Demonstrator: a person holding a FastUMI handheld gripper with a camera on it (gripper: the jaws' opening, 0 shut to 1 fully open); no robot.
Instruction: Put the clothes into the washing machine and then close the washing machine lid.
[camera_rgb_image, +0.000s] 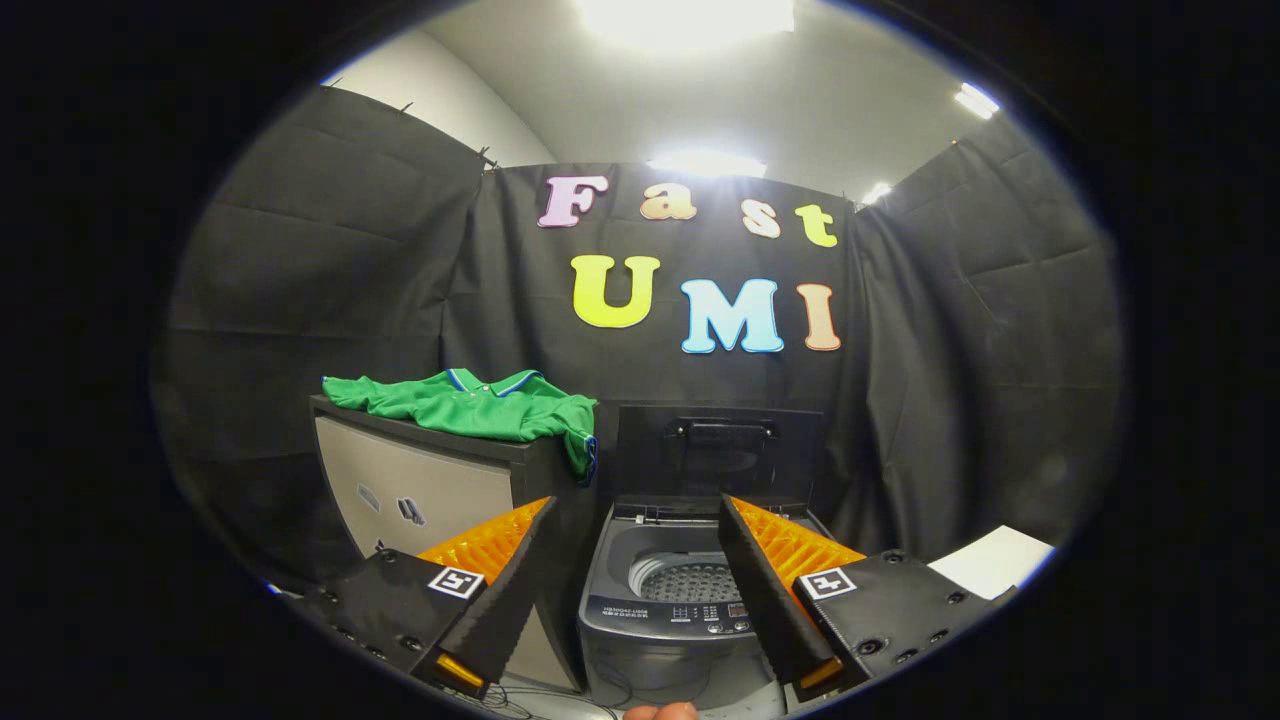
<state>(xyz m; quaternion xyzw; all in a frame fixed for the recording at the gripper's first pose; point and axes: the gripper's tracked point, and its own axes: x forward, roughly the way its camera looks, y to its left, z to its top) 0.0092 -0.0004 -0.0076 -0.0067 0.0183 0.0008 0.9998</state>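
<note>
Clothes here are a single green polo shirt (480, 405), lying spread on top of a dark cabinet (430, 480) beyond the left finger, with one sleeve hanging over the cabinet's right edge. Just beside the cabinet stands the washing machine (665, 600), seen between and beyond the fingers; its lid (720, 450) stands upright and open, with the perforated drum visible below. The claw (635, 525) is released, fingers spread wide and gripping nothing, well short of the shirt. What looks like a fingertip (660, 711) shows beneath the claw, though it is hard to tell.
</note>
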